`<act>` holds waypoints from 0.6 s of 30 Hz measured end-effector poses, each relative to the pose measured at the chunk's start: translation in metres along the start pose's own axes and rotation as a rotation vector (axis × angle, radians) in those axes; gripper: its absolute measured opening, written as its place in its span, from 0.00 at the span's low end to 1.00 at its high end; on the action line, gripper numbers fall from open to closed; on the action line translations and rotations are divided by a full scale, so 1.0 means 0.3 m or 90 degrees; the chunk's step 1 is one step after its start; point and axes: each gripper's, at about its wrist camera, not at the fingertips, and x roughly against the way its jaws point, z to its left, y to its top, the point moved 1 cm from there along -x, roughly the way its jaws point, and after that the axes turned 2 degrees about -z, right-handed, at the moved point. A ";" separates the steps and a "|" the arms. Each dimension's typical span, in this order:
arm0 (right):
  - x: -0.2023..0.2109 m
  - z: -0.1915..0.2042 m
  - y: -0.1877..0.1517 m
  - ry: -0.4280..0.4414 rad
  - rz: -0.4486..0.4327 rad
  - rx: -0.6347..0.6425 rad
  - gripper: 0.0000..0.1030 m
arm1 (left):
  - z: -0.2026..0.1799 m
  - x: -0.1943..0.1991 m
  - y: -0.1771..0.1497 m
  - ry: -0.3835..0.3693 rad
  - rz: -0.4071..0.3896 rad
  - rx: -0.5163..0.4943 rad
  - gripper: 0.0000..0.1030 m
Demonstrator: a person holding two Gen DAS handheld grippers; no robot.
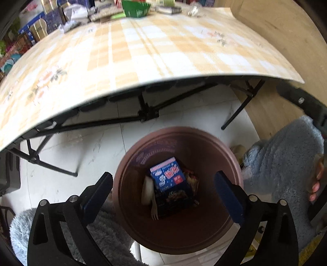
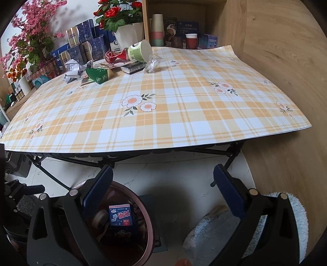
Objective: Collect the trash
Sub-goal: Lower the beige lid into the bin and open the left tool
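Note:
A brown round bin (image 1: 179,131) stands on the white floor in front of the folding table. Inside it lie a blue carton (image 1: 167,174), a white plastic fork (image 1: 154,212) and other wrappers. My left gripper (image 1: 163,180) hangs open right over the bin's mouth, with nothing between its pads. My right gripper (image 2: 163,178) is open and empty too, low before the table's front edge, with the bin (image 2: 150,223) and carton (image 2: 121,214) at its lower left. At the table's far side lie a tipped paper cup (image 2: 141,51), crumpled paper (image 2: 73,69), a green wrapper (image 2: 98,75) and clear plastic (image 2: 152,64).
A plaid flowered cloth (image 2: 163,106) covers the table, whose black legs (image 1: 147,112) cross beneath it. Blue boxes (image 2: 90,41), potted flowers (image 2: 118,14) and stacked cups (image 2: 157,30) stand behind. A wooden wall (image 2: 286,61) closes the right side. Fluffy grey-blue sleeves (image 1: 282,163) flank the bin.

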 end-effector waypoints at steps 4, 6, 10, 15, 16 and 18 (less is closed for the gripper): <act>0.003 -0.006 0.003 0.005 -0.010 -0.010 0.94 | 0.037 0.063 0.015 0.020 -0.065 0.038 0.94; 0.005 -0.006 0.005 0.011 -0.016 -0.013 0.94 | 0.068 0.098 0.022 0.029 -0.101 0.068 0.94; 0.007 -0.005 0.008 0.013 -0.030 -0.014 0.94 | 0.131 0.168 0.032 0.048 -0.171 0.126 0.94; 0.000 0.008 0.010 0.030 -0.038 -0.007 0.94 | 0.168 0.230 0.042 0.050 -0.244 0.152 0.94; -0.001 0.011 0.012 0.031 -0.042 -0.004 0.94 | 0.169 0.236 0.042 0.050 -0.252 0.151 0.94; 0.001 0.015 0.017 0.029 -0.053 0.001 0.94 | 0.171 0.249 0.048 0.055 -0.270 0.151 0.94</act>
